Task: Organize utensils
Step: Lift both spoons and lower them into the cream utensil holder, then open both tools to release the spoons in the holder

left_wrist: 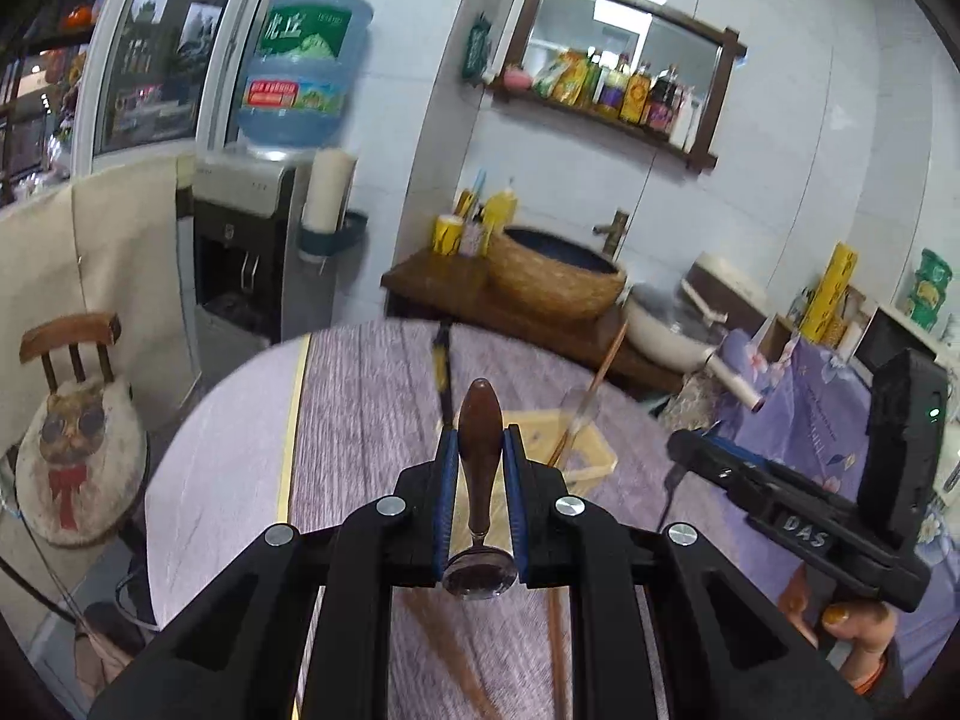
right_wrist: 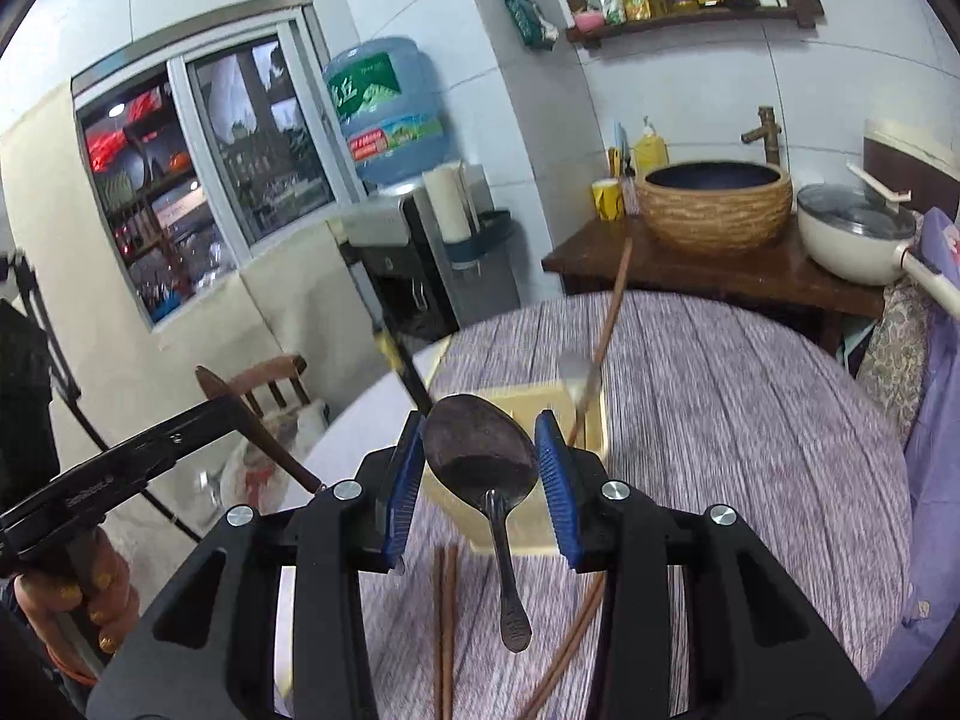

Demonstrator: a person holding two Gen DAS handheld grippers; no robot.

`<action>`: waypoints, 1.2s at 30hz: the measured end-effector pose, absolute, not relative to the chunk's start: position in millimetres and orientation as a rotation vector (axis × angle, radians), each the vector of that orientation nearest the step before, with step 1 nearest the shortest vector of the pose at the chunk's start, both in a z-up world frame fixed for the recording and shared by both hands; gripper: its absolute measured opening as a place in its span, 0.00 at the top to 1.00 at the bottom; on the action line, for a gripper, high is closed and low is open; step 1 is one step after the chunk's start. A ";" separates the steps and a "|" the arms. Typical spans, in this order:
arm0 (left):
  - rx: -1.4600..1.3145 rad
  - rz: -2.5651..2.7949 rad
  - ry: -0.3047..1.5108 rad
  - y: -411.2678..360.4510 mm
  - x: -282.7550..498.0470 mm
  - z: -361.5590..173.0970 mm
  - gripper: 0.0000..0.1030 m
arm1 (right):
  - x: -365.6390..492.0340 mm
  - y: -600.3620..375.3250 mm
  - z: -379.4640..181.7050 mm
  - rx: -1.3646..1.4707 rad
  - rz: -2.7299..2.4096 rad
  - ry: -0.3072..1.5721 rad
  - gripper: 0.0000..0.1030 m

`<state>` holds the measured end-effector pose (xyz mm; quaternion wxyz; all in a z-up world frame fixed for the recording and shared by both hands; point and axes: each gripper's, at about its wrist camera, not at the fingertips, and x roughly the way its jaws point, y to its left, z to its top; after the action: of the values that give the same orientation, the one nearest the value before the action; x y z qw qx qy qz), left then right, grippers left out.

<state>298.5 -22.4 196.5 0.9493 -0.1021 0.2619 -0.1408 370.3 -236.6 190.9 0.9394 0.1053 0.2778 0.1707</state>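
Purple wood-grain cloth covers a round worktop (right_wrist: 720,420), and near its middle stands a pale yellow utensil box (right_wrist: 516,480), the landmark for everything here. To the left of the box, held above the worktop's edge, the left tongs (left_wrist: 480,468) are closed tight on the brown wooden handle of a small spoon (left_wrist: 480,456); the handle points forward toward the box and its shiny metal bowl faces the camera. A black-handled utensil (right_wrist: 402,360) leans out of the box's left side. Directly in front of the box, the right tongs (right_wrist: 480,480) have blue pads either side of a dark metal spoon (right_wrist: 486,480), its bowl raised toward the box and its handle hanging down toward the camera; the pads look close to the bowl, but contact cannot be confirmed. A long brown chopstick (right_wrist: 609,324) and a white utensil (right_wrist: 576,372) stand tilted from the box's right side. On the worktop nearer than the box lie brown chopsticks (right_wrist: 447,630).
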 end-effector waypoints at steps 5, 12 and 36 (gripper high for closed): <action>-0.208 -0.257 0.446 -37.2 323.0 238.8 0.85 | 401.4 -233.2 233.6 0.224 0.287 0.479 0.63; -0.189 -0.218 0.465 -57.5 356.9 219.6 0.85 | 439.5 -228.3 230.4 0.225 0.218 0.439 0.63; -0.148 -0.193 0.629 -65.7 370.6 115.7 0.85 | 439.5 -218.0 113.3 0.111 0.163 0.558 0.63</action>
<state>370.6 -65.7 115.7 0.9437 -0.0725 0.3087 -0.0944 439.5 -218.0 113.3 0.9566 0.0547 0.2747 0.0801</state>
